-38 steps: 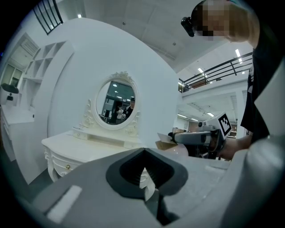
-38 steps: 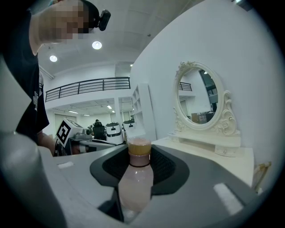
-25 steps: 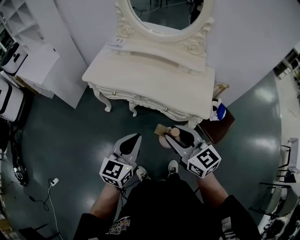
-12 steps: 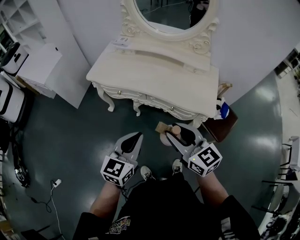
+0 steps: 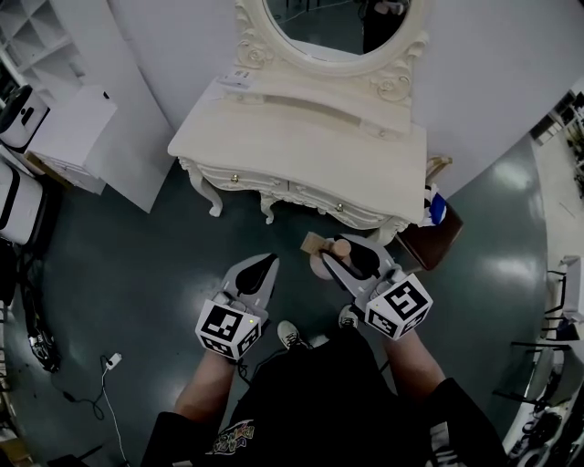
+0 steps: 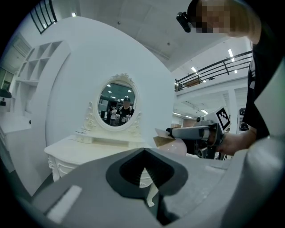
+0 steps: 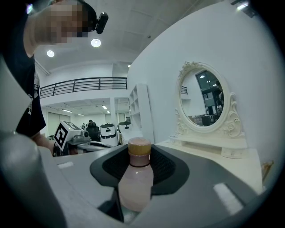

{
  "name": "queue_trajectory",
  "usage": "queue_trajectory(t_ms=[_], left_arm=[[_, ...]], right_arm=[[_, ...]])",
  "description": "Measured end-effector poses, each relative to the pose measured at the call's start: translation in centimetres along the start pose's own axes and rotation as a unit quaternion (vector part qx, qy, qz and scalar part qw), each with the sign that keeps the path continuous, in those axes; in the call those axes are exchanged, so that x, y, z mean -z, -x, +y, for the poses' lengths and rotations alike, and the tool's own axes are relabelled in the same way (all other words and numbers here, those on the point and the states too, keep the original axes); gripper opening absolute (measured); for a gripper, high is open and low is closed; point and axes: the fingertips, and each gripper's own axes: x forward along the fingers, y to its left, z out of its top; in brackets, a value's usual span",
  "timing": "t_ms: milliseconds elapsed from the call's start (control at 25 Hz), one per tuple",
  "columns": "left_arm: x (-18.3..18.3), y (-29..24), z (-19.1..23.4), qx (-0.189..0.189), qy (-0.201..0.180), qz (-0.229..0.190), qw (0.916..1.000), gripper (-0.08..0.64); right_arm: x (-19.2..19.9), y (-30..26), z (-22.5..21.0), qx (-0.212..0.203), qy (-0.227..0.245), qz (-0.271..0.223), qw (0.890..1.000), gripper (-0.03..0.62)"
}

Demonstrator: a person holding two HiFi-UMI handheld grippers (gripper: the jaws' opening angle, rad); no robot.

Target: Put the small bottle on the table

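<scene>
The small pink bottle with a tan wooden cap stands upright between the pads of my right gripper, which is shut on its body. In the head view the bottle hangs over the dark floor, just short of the front edge of the cream dressing table. My left gripper is held beside it to the left, shut with nothing in it. The left gripper view shows the bottle and the table ahead. The table top lies to the right in the right gripper view.
An oval mirror rises at the table's back. A brown stool with a blue-and-white item stands by its right corner. White shelving and machines line the left. A cable lies on the floor.
The table has drawn slightly nearer in the head view as the person steps forward. Both grippers keep their pose, and the bottle stays held.
</scene>
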Motion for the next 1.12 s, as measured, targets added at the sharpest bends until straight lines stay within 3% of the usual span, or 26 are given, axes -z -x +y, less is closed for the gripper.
queue_trajectory(t_ms=[440, 1120], left_arm=[[0.3, -1.3, 2.6, -0.007, 0.014, 0.002, 0.9999, 0.000], [-2.5, -10.0, 9.3, -0.047, 0.016, 0.002, 0.9988, 0.000]], right_arm=[[-0.5, -3.1, -1.2, -0.011, 0.003, 0.004, 1.000, 0.164], [-2.1, -11.1, -10.7, -0.059, 0.000, 0.014, 0.998, 0.165]])
